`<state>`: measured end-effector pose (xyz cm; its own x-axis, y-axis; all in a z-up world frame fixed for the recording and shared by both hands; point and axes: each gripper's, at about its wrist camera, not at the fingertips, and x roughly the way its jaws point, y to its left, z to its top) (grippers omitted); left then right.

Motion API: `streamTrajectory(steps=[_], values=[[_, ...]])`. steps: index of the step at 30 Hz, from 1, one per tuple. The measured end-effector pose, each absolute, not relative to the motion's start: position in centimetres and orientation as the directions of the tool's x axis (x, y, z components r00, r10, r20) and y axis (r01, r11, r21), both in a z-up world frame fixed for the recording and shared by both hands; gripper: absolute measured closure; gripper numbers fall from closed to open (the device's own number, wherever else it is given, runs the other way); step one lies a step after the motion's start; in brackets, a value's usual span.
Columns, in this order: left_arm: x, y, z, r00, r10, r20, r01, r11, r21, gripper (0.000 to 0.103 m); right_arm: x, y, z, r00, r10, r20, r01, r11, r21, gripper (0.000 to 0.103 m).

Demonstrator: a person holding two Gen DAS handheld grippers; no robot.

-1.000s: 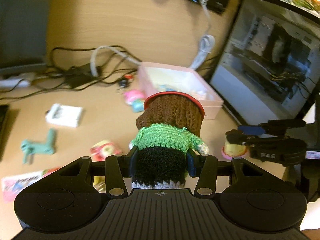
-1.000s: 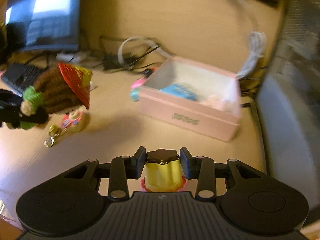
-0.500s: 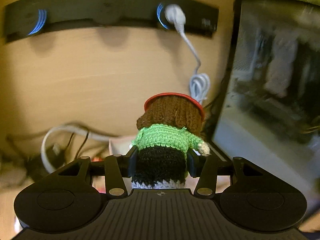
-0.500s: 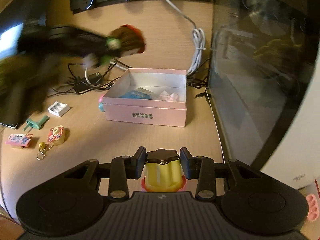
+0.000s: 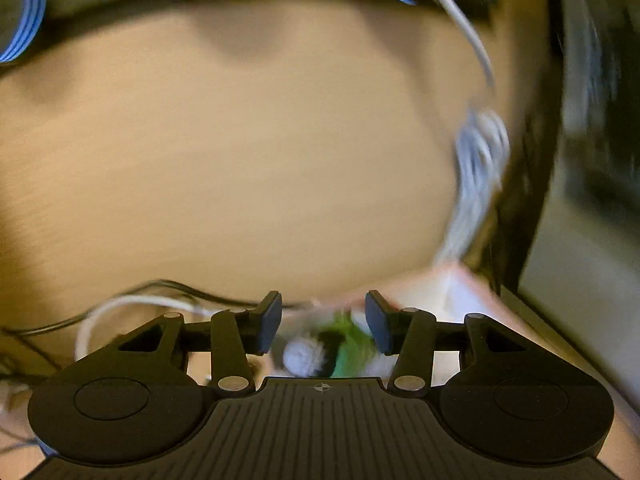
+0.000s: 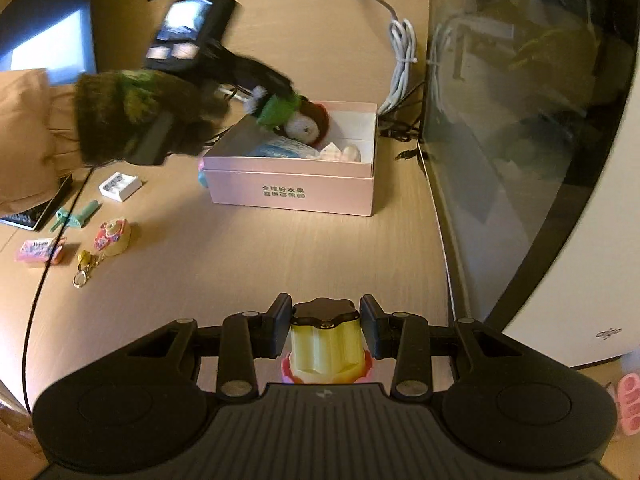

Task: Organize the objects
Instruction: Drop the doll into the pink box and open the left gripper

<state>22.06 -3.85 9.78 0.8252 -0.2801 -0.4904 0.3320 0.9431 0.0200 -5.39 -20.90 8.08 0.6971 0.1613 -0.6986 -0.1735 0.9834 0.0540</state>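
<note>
My left gripper [image 5: 323,327] is open above the pink box [image 6: 294,190], blurred by motion. The crocheted doll [image 6: 294,118] with a green jumper and brown hair lies head down inside the box; in the left wrist view it shows blurred [image 5: 320,350] just below the open fingers. My right gripper [image 6: 325,328] is shut on a yellow pudding toy [image 6: 326,346] with a dark brown top, held above the desk in front of the box.
Small items lie left of the box: a white case [image 6: 120,186], a green clip [image 6: 76,216], a pink keychain toy [image 6: 112,236], a pink packet [image 6: 40,250]. A PC case [image 6: 532,120] stands right. White cable [image 6: 402,64] hangs behind the box.
My left gripper moved over the pink box, opened and let go of the crocheted doll, which now lies in the box. My right gripper still holds the pudding toy.
</note>
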Motion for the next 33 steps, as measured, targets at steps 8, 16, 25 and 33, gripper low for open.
streamTrajectory(steps=[8,16,25,33], values=[[13.2,6.4,12.9,0.828,-0.327,-0.455,0.249,0.942,-0.224,0.053,-0.6,-19.2,9.9,0.755,0.185,-0.629,-0.194,0.979,0.055,0.066],[2.4,13.9,8.9,0.750,-0.289,-0.595,0.126,0.946,-0.300,0.054,12.7,-17.0,14.6,0.893,0.067,-0.445,-0.119,0.989,-0.091,0.058],[-3.2,18.8,6.2,0.704,-0.223,-0.674,-0.003,0.948,-0.317,0.054,24.3,-10.6,10.3,0.814,0.102,-0.572,-0.189,0.977,-0.094,0.059],[-2.0,21.8,5.4,0.713,-0.207,-0.670,-0.047,0.939,-0.340,0.054,21.9,-10.6,5.2,0.740,0.061,-0.670,-0.216,0.965,-0.151,0.059]])
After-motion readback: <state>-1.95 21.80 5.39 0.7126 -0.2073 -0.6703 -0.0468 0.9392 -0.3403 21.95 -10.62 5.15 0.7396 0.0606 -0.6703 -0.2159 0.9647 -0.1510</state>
